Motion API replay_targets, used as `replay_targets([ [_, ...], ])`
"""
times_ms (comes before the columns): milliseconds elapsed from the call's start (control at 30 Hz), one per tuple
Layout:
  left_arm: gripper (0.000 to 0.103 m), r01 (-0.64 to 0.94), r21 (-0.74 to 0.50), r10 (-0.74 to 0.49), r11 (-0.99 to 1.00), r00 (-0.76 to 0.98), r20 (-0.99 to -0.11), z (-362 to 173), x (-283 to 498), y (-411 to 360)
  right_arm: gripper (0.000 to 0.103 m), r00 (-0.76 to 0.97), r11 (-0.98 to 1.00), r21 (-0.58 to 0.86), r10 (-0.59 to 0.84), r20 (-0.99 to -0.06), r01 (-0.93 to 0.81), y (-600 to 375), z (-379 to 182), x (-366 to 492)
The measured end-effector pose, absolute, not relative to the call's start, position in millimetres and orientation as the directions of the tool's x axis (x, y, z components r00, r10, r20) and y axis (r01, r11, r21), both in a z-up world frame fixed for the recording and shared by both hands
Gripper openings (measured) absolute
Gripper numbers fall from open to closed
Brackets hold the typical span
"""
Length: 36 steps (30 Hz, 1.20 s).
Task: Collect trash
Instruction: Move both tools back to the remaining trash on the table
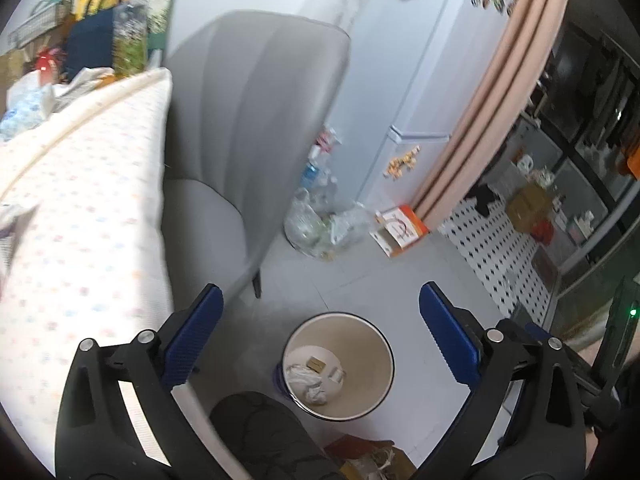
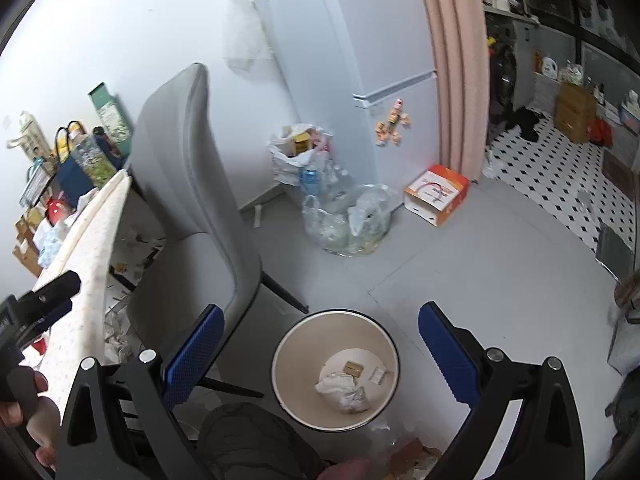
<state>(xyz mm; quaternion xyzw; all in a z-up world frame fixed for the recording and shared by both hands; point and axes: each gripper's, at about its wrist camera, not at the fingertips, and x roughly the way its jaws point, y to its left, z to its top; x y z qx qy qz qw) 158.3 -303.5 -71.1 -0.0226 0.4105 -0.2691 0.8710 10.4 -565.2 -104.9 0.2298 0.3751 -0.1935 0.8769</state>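
A round cream trash bin (image 1: 378, 354) stands on the grey floor below both grippers; it also shows in the right wrist view (image 2: 294, 354). Inside lie crumpled white paper (image 1: 308, 386), a small brown card (image 1: 316, 363) and a white scrap (image 1: 335, 376); the same paper (image 2: 344, 394) shows in the right view. My left gripper (image 1: 320, 330) is open and empty above the bin. My right gripper (image 2: 320, 336) is open and empty above it too. More paper scraps (image 2: 120, 336) lie on the floor under the table.
A grey chair (image 2: 188, 200) stands left of the bin, beside a table with a dotted cloth (image 1: 80, 220). Clear bags of plastic bottles (image 2: 344, 216) and an orange-white box (image 2: 436, 194) sit by the white fridge (image 2: 360, 60). A cardboard box with scraps (image 1: 368, 460) lies near my knee.
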Motion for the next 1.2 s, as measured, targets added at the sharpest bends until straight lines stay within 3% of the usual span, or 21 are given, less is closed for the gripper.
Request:
replay_targets([
  [600, 0.097, 0.248, -0.298, -0.384, 0.922, 0.691, -0.612, -23.1, 154.5, -154.3, 0.096, 0.75, 0.933, 0.275, 0.01, -0.662, 0.231, -445.2, -41.7, 51.4],
  [1200, 0.095, 0.048, -0.372, -0.272, 0.927, 0.77, -0.578, -19.9, 137.9, -7.7, 0.096, 0.743, 0.964, 0.265, 0.192, -0.641, -0.02, -319.6, -16.2, 91.6],
])
